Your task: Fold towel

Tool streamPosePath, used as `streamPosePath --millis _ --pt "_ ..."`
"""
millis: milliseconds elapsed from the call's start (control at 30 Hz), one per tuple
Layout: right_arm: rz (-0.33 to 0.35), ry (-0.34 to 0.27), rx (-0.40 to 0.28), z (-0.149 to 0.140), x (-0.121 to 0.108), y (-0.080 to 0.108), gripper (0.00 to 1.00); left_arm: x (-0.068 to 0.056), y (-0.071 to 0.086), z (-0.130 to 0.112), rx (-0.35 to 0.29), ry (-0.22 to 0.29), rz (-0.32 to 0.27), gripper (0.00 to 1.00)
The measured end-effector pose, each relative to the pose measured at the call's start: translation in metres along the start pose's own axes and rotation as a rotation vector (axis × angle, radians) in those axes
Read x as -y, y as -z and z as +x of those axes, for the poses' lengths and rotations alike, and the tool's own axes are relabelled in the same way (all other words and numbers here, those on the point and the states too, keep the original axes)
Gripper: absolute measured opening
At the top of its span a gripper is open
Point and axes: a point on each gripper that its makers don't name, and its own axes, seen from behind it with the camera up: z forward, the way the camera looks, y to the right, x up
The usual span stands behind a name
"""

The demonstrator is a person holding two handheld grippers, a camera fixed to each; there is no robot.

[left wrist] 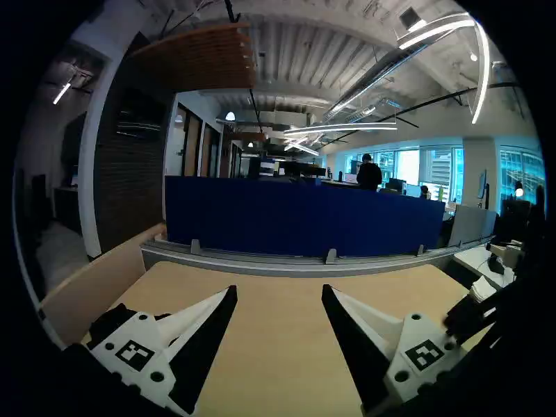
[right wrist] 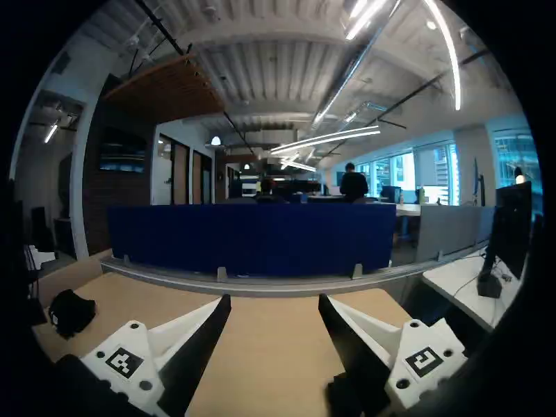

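Left gripper is hovering over the wooden desk, fingers spread wide, gripping nothing. Right gripper is likewise released and empty, facing the blue divider. A dark bundle is sitting far left. Where the towel is lying, I can't tell.

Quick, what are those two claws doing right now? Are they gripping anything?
Left claw: open, holding nothing.
Right claw: open, holding nothing.
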Motion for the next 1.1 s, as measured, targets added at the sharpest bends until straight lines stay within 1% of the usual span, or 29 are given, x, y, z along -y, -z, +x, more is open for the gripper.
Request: streamPosePath --millis 100,267,467,600,833,1100 --pt "0.004 -0.003 0.008 -0.003 0.009 -0.002 0.98 0.0 0.0 0.0 -0.008 -0.012 -0.003 0.9" --pt "0.007 -0.006 0.012 -0.001 0.019 -0.004 0.98 -0.001 0.0 -0.001 -0.02 -0.026 -0.011 0.9" --pt "0.009 -0.008 0.009 0.002 0.031 -0.003 0.98 -0.003 -0.003 -0.007 -0.027 -0.021 -0.02 0.9" --pt "0.01 -0.008 0.01 0.001 0.039 -0.003 0.98 -0.001 -0.005 -0.012 -0.032 -0.022 -0.017 0.9" --pt "0.011 0.004 0.009 -0.001 0.054 -0.004 0.98 0.004 -0.013 -0.025 -0.044 -0.024 -0.007 0.9" --pt "0.014 0.01 0.011 -0.004 0.064 -0.003 0.98 0.021 -0.018 -0.047 -0.071 -0.037 0.036 0.9"
